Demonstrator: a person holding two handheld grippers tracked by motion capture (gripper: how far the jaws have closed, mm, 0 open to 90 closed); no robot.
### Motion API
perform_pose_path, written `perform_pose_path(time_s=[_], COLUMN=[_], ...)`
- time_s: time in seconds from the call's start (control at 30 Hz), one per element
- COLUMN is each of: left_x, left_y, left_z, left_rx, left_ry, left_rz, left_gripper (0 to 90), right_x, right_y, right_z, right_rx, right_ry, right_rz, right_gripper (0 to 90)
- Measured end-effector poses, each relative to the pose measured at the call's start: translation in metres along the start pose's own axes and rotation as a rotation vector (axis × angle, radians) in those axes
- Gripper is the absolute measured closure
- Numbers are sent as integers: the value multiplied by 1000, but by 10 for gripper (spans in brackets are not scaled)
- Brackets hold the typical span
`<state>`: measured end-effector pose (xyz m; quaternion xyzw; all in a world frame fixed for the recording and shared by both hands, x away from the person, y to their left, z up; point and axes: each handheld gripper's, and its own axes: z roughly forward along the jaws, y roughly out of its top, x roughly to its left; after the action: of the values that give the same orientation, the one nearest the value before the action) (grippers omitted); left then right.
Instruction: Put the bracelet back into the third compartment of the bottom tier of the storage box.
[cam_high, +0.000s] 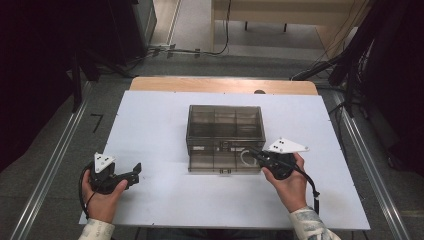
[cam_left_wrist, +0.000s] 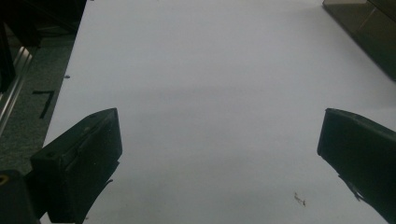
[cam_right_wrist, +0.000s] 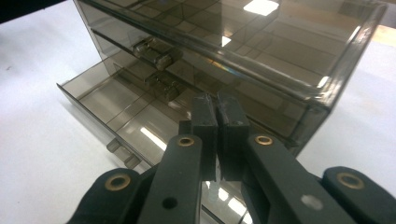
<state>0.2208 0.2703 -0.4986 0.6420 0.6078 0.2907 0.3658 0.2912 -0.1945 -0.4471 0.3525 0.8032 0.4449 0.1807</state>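
A white table (cam_high: 165, 120) carries a smoky transparent drawer cabinet (cam_high: 225, 122) at centre, its bottom drawer (cam_high: 212, 162) pulled out toward the person. The right gripper (cam_high: 254, 152), jaws pressed together, sits at the drawer's right end. The left gripper (cam_high: 137, 170), jaws wide apart, rests over bare table.

My lab recording station, white tabletop (cam_high: 150, 150) on a wooden bench, metal floor rails (cam_high: 47, 175), bundled cables (cam_high: 200, 51) trailing across grey carpet, dark curtained surrounds
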Motion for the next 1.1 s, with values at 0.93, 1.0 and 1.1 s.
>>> perform_pose_path(time_s=[0.93, 1.0, 1.1], left_x=[1, 1, 1], left_y=[0, 0, 0], left_z=[-1, -1, -1], left_rx=[0, 1, 0], left_ry=[1, 0, -2], left_rz=[-4, -4, -4], left_gripper=[0, 0, 0], right_x=[-11, -12, -12], right_y=[-21, -22, -23], right_z=[31, 32, 34], right_rx=[195, 217, 240], right_ry=[-44, -43, -40], right_rz=[25, 33, 36], right_gripper=[851, 851, 851])
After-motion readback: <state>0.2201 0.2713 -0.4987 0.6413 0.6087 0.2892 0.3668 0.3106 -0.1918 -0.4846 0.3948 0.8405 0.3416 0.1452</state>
